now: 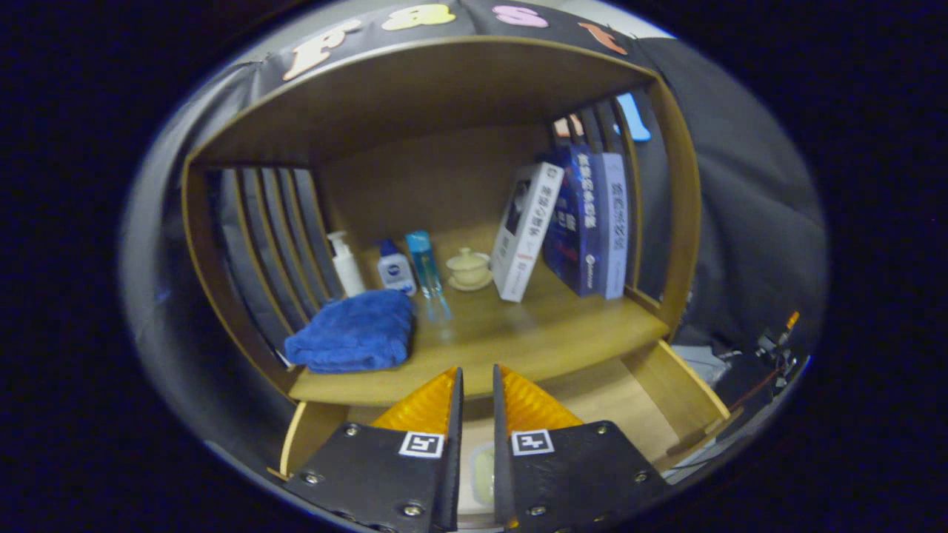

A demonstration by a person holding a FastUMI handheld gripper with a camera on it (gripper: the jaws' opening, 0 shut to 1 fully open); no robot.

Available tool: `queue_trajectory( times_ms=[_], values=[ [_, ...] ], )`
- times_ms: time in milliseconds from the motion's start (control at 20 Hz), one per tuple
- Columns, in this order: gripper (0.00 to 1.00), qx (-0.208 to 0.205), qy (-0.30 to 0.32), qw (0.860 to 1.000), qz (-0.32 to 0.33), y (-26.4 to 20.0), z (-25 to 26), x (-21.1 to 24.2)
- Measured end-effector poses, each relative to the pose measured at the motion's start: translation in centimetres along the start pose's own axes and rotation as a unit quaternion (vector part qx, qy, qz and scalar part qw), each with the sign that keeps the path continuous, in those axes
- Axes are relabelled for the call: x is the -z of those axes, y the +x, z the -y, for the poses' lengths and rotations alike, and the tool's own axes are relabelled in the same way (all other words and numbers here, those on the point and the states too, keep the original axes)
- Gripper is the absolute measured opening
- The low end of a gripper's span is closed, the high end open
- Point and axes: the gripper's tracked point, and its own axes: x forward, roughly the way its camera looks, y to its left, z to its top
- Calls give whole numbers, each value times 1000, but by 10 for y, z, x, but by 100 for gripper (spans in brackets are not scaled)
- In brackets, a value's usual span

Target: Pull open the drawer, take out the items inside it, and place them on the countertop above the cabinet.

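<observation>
The drawer (629, 400) stands pulled open below the surface (533, 340), its pale floor bare to the right of the tongs (478, 381). So the opening step looks done, and the step in hand is the taking out.

The tongs hang over the open drawer with their fingers close together, only a narrow gap between them. Through that gap, low down near the finger bases, a pale rounded item (480, 470) shows on the drawer floor. It is too hidden to name, and whether the fingers touch it cannot be told; they do not appear to press on it.

On the surface beyond the fingertips lie a folded blue towel (354, 331), a pump bottle (346, 265), a small white bottle (396, 270), a slim blue bottle (426, 268), a lidded cup (469, 268) on its saucer, and books (570, 222), one leaning against the rest. The front strip of the surface, just ahead of the fingertips, is free.

The next move, as I judge it, calls for the tongs to widen, drop around the pale item, close on it, then lift it clear of the drawer's front edge and set it on that free strip, away from the towel and the bottles.
</observation>
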Motion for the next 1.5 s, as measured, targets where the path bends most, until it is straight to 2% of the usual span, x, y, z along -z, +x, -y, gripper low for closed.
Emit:
queue_trajectory(
  times_ms=[150, 200, 350, 600, 950, 1050, 1100, 1250, 1300, 1400, 1450, 1500],
  values=[
    [19, 49, -9, 997, -62, 5, 4, 32],
    [25, 59, -11, 995, -78, 3, 4, 41],
    [53, 73, 3, 990, -123, 3, -3, 66],
    [53, 106, -17, 970, -218, 2, 6, 118],
    [54, 118, -40, 949, -290, 21, 27, 167],
    [54, 112, -45, 945, -304, 26, 30, 179],
    [54, 100, -39, 948, -298, 30, 27, 180],
    [55, 101, -33, 951, -291, 31, 29, 177],
    [45, 97, -30, 955, -277, 33, 31, 179],
    [25, 100, -26, 953, -284, 29, 31, 175],
    [25, 99, -27, 954, -281, 31, 31, 174],
    [13, 93, -37, 955, -280, 26, 28, 172]
  ],
)
